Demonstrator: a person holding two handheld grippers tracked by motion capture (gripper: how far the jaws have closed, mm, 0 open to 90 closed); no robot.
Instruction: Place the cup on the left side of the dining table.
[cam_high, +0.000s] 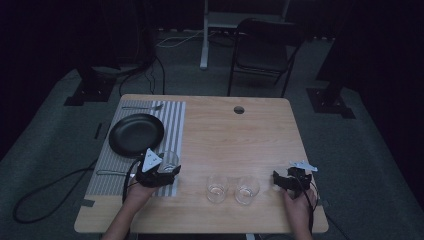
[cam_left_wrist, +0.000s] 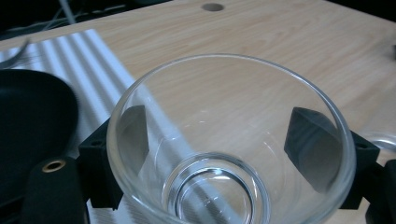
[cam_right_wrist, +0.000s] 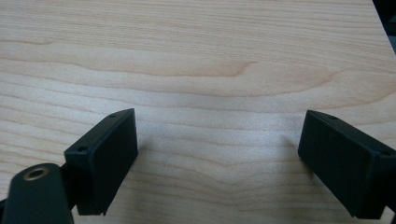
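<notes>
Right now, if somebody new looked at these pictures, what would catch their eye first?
Probably the clear glass held between the left tongs at the edge of the striped placemat, with its rim large in the left gripper view. Next, the black plate on that placemat at the table's left. Then the two empty glasses side by side near the front edge, with the right tongs open over bare wood.
</notes>
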